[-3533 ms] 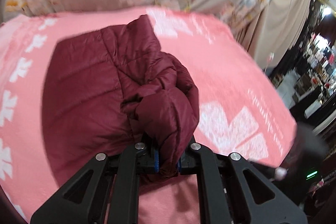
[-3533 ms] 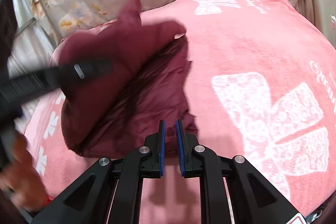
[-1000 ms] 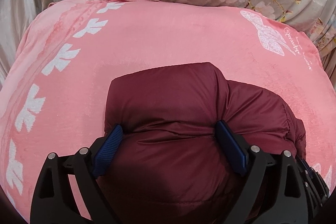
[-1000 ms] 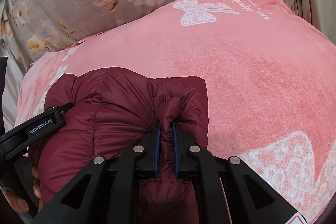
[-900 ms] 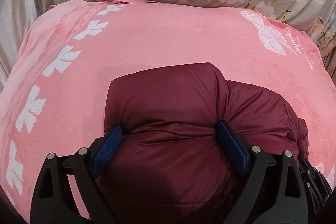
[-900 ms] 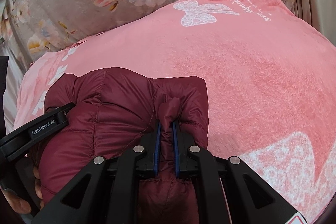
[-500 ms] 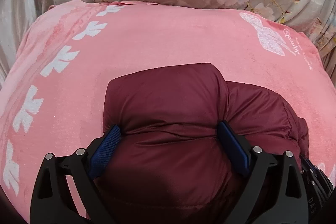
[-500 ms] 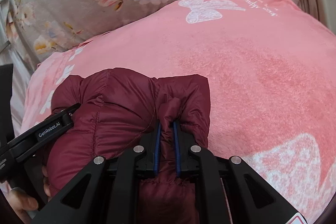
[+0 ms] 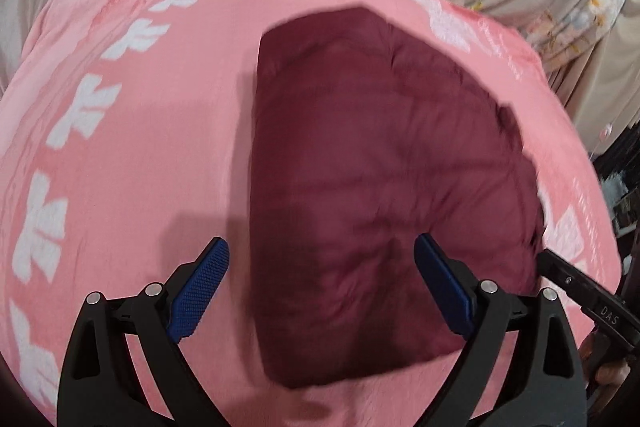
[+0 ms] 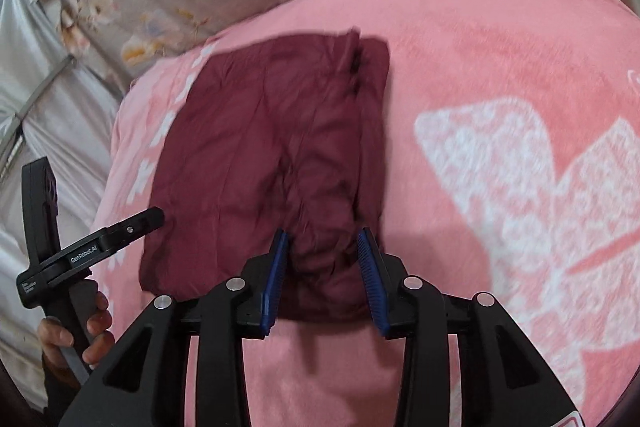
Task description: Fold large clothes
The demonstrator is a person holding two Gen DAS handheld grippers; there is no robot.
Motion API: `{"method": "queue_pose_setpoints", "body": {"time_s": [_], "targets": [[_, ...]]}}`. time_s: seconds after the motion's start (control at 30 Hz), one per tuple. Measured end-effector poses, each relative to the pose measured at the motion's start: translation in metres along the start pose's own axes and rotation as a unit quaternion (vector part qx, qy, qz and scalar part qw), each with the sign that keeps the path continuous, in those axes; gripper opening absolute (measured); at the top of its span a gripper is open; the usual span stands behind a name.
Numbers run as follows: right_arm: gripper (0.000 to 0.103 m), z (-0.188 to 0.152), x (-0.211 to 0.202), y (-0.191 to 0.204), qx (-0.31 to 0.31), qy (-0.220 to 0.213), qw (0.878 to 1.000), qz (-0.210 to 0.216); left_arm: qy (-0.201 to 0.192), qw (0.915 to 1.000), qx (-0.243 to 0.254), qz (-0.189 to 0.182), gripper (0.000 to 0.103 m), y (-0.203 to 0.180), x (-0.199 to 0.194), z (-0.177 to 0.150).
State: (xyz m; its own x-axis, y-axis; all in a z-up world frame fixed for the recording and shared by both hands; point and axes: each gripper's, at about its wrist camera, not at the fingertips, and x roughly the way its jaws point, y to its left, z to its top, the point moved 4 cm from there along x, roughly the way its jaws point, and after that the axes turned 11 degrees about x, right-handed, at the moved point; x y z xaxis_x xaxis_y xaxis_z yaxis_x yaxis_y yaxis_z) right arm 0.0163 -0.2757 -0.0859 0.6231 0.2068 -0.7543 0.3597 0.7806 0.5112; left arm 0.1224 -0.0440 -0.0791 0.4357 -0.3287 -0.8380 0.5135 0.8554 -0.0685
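Now I am seeing the maroon jacket (image 9: 384, 187) lying folded mid-blanket (image 9: 132, 155), pink cloth showing all round. My left gripper (image 9: 320, 287) is hovering spread wide; my right gripper (image 10: 322, 275) is gaping, unclamped. "GenRobot.AI" is showing on the left tool.

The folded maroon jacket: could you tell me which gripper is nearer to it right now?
Right. The right gripper sits open with its fingers straddling the maroon jacket's near edge; the left gripper hovers open and apart, its left finger over the pink blanket.
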Motion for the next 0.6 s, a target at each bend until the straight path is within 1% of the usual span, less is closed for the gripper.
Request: {"method": "queue_pose_setpoints", "body": {"time_s": [0.03, 0.07, 0.1, 0.2, 0.27, 0.33, 0.4, 0.5, 0.6], "targets": [[0.031, -0.006, 0.005, 0.001, -0.006, 0.003, 1.000, -0.014, 0.011, 0.9999, 0.000, 0.008, 0.089, 0.001, 0.004, -0.006], [0.020, -0.010, 0.006, 0.001, -0.008, 0.001, 1.000, -0.022, 0.017, 0.9998, -0.005, 0.009, 0.090, 0.003, 0.008, -0.012], [0.008, -0.011, 0.005, 0.003, -0.008, 0.002, 1.000, -0.020, 0.019, 0.9997, -0.016, 0.003, 0.090, 0.006, 0.008, -0.016], [0.005, -0.016, -0.011, 0.006, -0.010, -0.011, 1.000, -0.015, 0.024, 0.9995, -0.019, 0.011, 0.090, 0.011, 0.007, -0.022], [0.005, -0.018, -0.013, 0.003, -0.017, -0.010, 0.999, -0.030, 0.027, 0.9994, -0.017, 0.012, 0.090, 0.012, 0.008, -0.024], [0.004, -0.021, -0.002, -0.006, -0.012, 0.001, 0.999, -0.044, 0.028, 0.9994, -0.020, 0.009, 0.091, 0.011, 0.011, -0.026], [0.004, -0.025, 0.013, -0.014, 0.000, 0.013, 0.999, -0.045, 0.028, 0.9994, -0.019, 0.009, 0.091, 0.009, 0.013, -0.028], [0.003, -0.026, 0.020, -0.012, -0.006, 0.006, 0.999, -0.052, 0.024, 0.9994, -0.009, 0.023, 0.092, 0.005, 0.015, -0.029], [0.003, -0.022, 0.023, -0.009, -0.012, 0.011, 0.998, -0.055, 0.024, 0.9993, -0.007, 0.030, 0.092, 0.004, 0.016, -0.030]]}}
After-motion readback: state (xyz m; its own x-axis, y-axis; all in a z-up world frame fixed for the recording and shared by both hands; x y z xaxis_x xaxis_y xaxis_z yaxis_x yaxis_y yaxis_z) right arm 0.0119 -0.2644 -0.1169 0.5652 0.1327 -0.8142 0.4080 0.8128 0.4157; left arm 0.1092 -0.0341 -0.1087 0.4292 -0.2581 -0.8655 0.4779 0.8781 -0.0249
